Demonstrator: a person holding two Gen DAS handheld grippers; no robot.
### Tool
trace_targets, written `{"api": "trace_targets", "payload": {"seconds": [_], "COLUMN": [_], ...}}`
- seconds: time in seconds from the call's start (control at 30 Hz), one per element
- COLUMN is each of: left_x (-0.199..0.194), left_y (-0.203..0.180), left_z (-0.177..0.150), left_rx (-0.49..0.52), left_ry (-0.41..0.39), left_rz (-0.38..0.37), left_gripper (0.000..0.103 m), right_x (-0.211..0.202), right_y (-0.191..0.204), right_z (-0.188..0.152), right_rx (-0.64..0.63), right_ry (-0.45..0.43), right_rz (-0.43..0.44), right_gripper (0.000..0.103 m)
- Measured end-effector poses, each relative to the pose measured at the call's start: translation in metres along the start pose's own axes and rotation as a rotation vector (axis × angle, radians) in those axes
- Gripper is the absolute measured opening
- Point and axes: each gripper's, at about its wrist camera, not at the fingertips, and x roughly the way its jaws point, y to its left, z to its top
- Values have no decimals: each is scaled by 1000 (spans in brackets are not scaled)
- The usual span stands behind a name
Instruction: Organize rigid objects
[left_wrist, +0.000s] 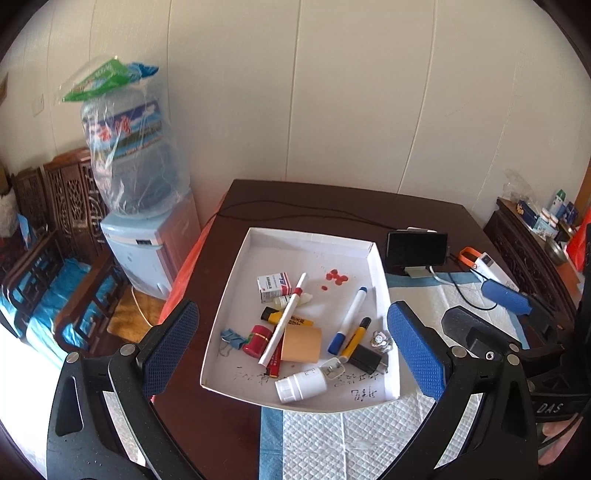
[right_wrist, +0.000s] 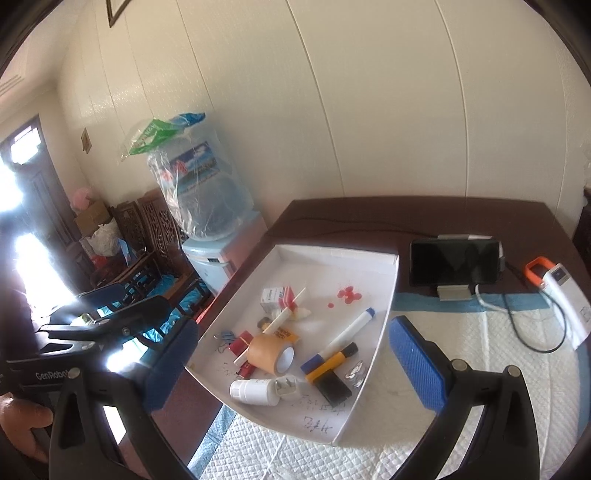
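A white cardboard tray (left_wrist: 236, 295) (right_wrist: 384, 295) on the dark table holds several small items: a white pill bottle (left_wrist: 301, 384) (right_wrist: 255, 392), a tan tape roll (left_wrist: 301, 345) (right_wrist: 269, 354), a blue-capped white marker (left_wrist: 349, 319) (right_wrist: 343, 338), a medicine box (left_wrist: 272, 286), a black charger (left_wrist: 367, 360) and a long white stick (left_wrist: 284, 317). My left gripper (left_wrist: 293, 347) is open and empty, held above the tray's near side. My right gripper (right_wrist: 291, 365) is open and empty, also above the tray; it shows at the right of the left wrist view (left_wrist: 506, 299).
A phone on a stand (left_wrist: 417, 249) (right_wrist: 456, 262) and a white device with an orange loop (right_wrist: 554, 280) sit right of the tray with cables. A white quilted mat (right_wrist: 461, 369) covers the near table. A water dispenser (left_wrist: 144, 251) and wooden chairs (left_wrist: 55, 229) stand left.
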Motion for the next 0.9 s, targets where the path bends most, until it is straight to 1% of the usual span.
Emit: {"api": "trace_targets", "payload": {"seconds": [0.1,0.2,0.27,0.4,0.47,0.6,0.7,0.73,0.8,0.83,0.87,0.9], "left_x": [-11,-22,-32,-53,-63,-84,-97,-102,-113,-117,-120,-122], "left_y": [-10,-22,-30,-44,-53,-71,-80,-82,-88,-89,-90,-89], "left_z": [1,3,4,5,5,5,5,5,3,2,2,1], "left_rx": [22,48,55,75,86,129,142,143,131,123,113,103], "left_ry": [-9,-22,-41,-82,-104,-168,-200,-212,-245,-256,-260,-254], "left_rz": [14,49,63,70,87,107,131,152,224,245,248,227], "left_gripper": [103,103,103,103,103,103,103,103,103,103,103,103], "right_x": [-16,-32,-43,-64,-77,-109,-128,-134,-145,-148,-153,-158], "right_y": [6,11,12,8,9,9,5,2,-5,-8,-11,-14], "right_z": [0,1,2,4,5,7,10,11,14,15,15,14], "right_rx": [-29,-59,-74,-84,-101,-159,-162,-148,-124,-126,-129,-130], "right_ry": [-35,-72,-95,-135,-168,-278,-322,-325,-317,-314,-315,-320], "right_rz": [-4,-12,-29,-29,-41,-129,-207,-229,-261,-262,-266,-276], "right_gripper": [103,103,103,103,103,103,103,103,103,103,103,103]}}
